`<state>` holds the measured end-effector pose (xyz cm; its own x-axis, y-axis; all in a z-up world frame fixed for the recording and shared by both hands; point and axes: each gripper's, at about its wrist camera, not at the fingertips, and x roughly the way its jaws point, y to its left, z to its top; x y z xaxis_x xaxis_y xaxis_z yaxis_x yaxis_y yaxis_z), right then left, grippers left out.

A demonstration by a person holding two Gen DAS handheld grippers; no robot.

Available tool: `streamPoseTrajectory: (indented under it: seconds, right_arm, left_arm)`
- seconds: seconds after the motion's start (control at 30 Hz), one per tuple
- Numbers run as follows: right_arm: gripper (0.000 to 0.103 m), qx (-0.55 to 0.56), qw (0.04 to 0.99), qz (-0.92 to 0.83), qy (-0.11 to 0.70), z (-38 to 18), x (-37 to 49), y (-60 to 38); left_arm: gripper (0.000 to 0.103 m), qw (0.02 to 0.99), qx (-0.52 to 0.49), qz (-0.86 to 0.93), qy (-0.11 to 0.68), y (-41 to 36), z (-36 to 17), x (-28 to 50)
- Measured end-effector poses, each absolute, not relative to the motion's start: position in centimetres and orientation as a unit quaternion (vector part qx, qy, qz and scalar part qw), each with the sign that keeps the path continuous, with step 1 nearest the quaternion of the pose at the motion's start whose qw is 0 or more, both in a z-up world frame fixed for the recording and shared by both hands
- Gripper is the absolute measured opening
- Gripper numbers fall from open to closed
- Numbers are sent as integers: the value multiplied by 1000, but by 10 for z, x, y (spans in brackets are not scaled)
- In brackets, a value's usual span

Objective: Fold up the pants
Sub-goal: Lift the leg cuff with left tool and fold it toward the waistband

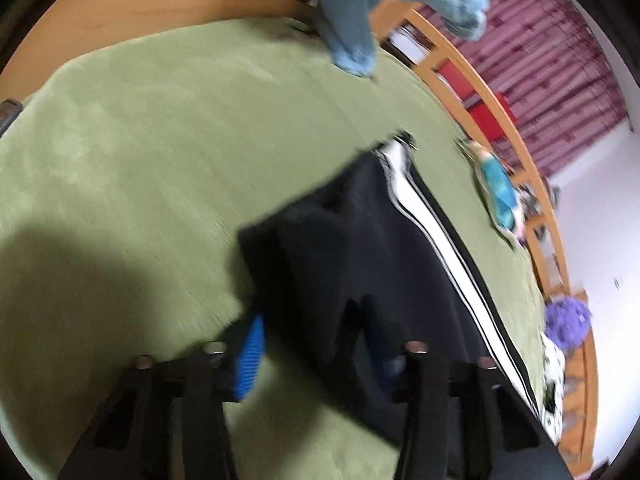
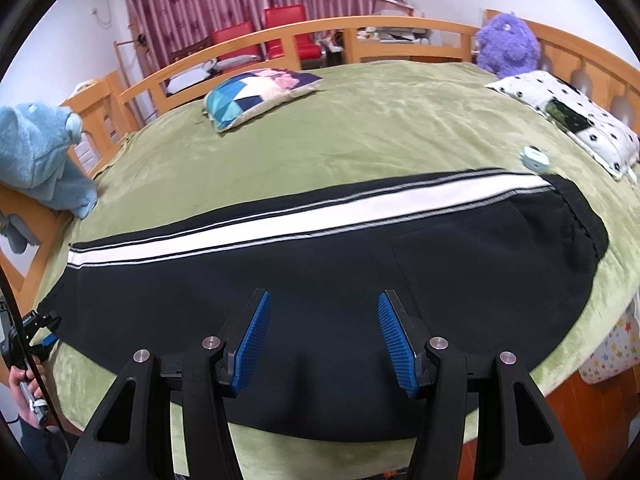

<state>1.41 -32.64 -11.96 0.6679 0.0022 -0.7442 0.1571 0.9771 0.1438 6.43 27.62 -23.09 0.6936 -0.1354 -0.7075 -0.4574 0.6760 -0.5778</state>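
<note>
My left tool [image 1: 320, 344] has the pants [image 2: 320, 280] hem at 6 – right tool [image 2: 324, 340] wide open, empty – I'd lift slow, keep the stripe straight.

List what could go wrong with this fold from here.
1. The left hand-held gripper has the black white-striped pants bunched between its fingers; whether it grips is unclear, so the hem might slip.
2. The open right hand-held gripper pins nothing, so the pants may drag across the green blanket.
</note>
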Motion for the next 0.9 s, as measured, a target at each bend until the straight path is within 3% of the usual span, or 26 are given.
streamPoseTrajectory:
  seconds: [0.47, 0.5, 0.53, 0.6, 0.67, 0.9]
  right_arm:
    - [56, 139, 909, -34, 391, -125, 7, -340]
    - [56, 134, 913, -29, 385, -123, 5, -339]
    - [56, 131, 915, -26, 381, -122, 3, -338]
    - [56, 121, 920, -21, 373, -119, -2, -337]
    - [56, 122, 921, -18, 368, -117, -7, -340]
    - [55, 137, 912, 3, 387, -121, -24, -364]
  left_arm:
    - [34, 826, -412, 109, 370, 283, -233, 80]
    - [31, 827, -411, 115, 367, 282, -231, 80]
    - [22, 829, -410, 118, 361, 281, -229, 79]
    - [17, 839, -400, 125, 346, 275, -220, 77]
    - [11, 861, -363, 136, 329, 262, -202, 75]
    - [9, 936, -177, 96, 289, 160, -116, 70]
